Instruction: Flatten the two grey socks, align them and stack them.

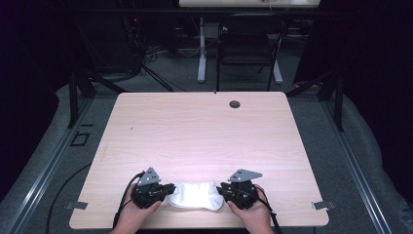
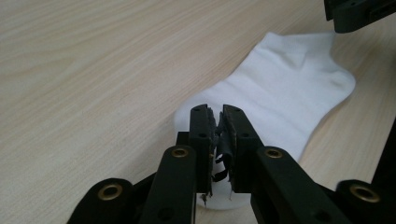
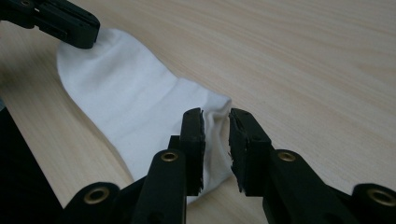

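Note:
A white ankle sock [image 1: 195, 195] lies flat near the front edge of the light wooden table [image 1: 204, 126], between the two grippers. My left gripper [image 1: 168, 189] is at the sock's left end. In the left gripper view its jaws [image 2: 216, 112] stand over the sock [image 2: 289, 88] with a narrow gap, only frayed black pad lining between them. My right gripper [image 1: 221, 189] is at the sock's right end. Its jaws [image 3: 215, 114] stand apart over the sock's edge [image 3: 130, 102], and the fabric lies slack on the table between them. Each view shows the other gripper [image 2: 359, 11] [image 3: 60, 21] at the sock's far end.
A round cable hole [image 1: 234, 104] sits near the table's far edge. Beyond the table stand a black chair [image 1: 248, 44] and a white desk leg [image 1: 201, 53], with cables on the floor. Bare wood stretches behind the sock.

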The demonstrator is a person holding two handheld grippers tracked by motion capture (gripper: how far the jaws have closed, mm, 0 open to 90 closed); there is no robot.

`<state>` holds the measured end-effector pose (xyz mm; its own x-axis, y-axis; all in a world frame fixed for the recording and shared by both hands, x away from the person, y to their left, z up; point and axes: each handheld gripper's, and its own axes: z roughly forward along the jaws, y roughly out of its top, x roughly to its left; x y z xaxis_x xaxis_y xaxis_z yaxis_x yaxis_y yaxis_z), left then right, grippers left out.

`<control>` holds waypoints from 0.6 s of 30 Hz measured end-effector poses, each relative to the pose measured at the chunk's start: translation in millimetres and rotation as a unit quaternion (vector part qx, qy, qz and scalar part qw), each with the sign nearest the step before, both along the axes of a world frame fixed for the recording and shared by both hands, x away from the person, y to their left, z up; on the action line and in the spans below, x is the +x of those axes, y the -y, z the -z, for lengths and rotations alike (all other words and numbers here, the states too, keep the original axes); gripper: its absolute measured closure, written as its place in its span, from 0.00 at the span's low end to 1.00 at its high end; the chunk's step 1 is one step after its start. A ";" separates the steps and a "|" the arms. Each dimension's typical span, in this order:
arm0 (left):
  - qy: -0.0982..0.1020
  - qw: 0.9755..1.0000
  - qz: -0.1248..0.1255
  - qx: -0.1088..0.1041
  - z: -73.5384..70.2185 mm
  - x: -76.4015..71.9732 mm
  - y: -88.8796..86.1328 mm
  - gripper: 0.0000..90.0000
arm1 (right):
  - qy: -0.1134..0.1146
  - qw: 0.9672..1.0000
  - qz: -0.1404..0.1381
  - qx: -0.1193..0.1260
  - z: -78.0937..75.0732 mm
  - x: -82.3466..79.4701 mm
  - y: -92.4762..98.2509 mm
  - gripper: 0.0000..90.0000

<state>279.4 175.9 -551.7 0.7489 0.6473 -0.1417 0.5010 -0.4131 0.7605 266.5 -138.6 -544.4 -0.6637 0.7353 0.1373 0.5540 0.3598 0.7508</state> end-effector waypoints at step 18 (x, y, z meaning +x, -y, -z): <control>-0.023 0.999 0.023 0.037 21.0 -4.4 7.3 0.74 | -0.023 0.997 -0.052 -0.045 21.9 -1.7 -19.1 0.70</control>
<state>275.0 168.6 -572.7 0.7719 0.6225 -0.1290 0.5134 -0.4907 0.7040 264.7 -119.5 -566.3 -0.7318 0.6734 0.1049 0.5427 0.4827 0.6874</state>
